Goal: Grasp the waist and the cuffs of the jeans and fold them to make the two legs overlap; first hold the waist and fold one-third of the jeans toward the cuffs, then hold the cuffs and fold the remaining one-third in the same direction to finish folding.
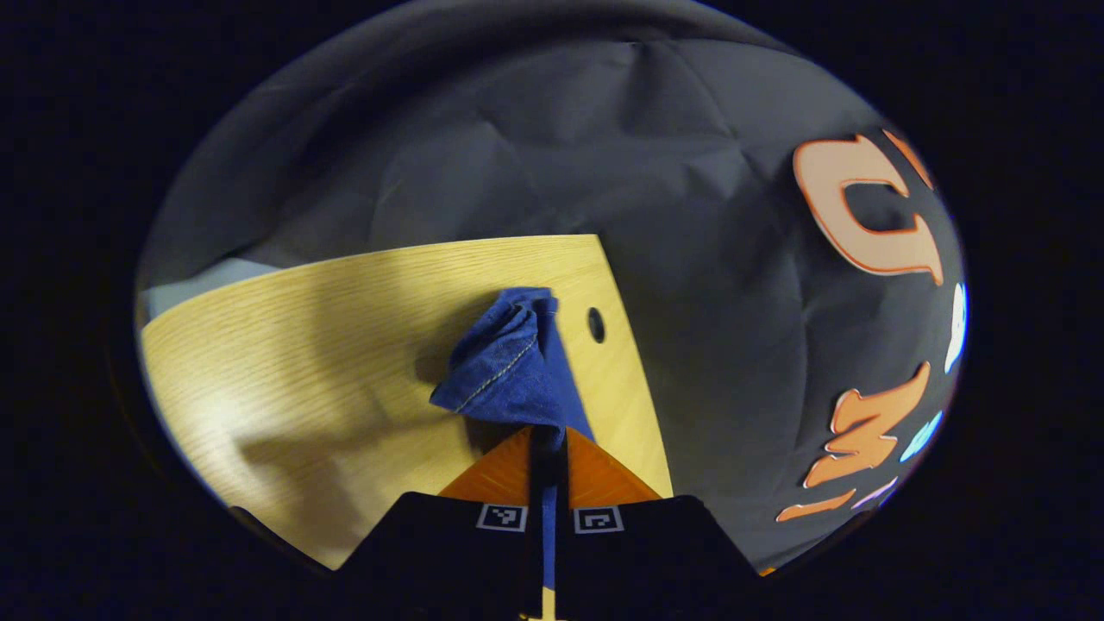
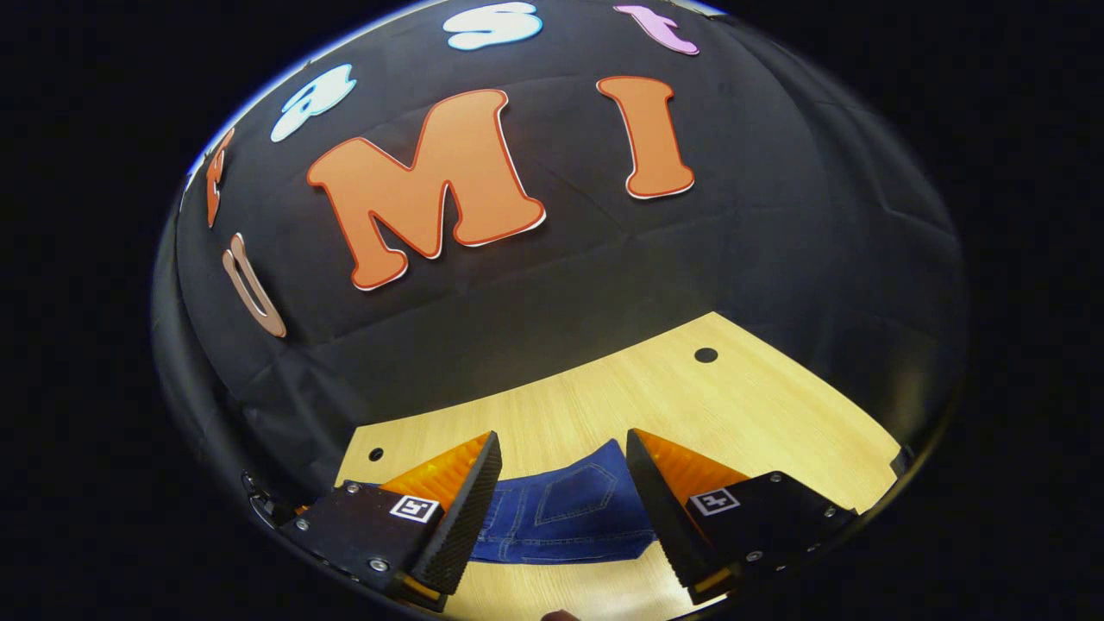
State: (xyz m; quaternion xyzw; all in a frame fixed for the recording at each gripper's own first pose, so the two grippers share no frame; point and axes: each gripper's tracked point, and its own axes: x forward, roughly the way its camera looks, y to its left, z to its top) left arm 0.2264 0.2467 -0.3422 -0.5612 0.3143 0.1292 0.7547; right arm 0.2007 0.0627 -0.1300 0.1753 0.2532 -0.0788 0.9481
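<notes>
In the left gripper view, my left gripper (image 1: 547, 435) is shut on a bunch of the blue jeans (image 1: 509, 366). The denim rises crumpled ahead of the fingertips, with a stitched seam showing, lifted over the wooden table (image 1: 328, 345). I cannot tell which part of the jeans this is. In the right gripper view, my right gripper (image 2: 564, 438) is open just above the table. The jeans (image 2: 565, 509) lie flat between and beyond its fingers, a back pocket facing up. Neither finger (image 2: 466, 509) touches the denim.
The light wooden table (image 2: 733, 405) has small round holes (image 2: 705, 354) near its far corners, another hole (image 1: 596, 324) beside the lifted denim. The black cloth wall stands close behind the table's far edges. Bare tabletop lies left of the lifted denim.
</notes>
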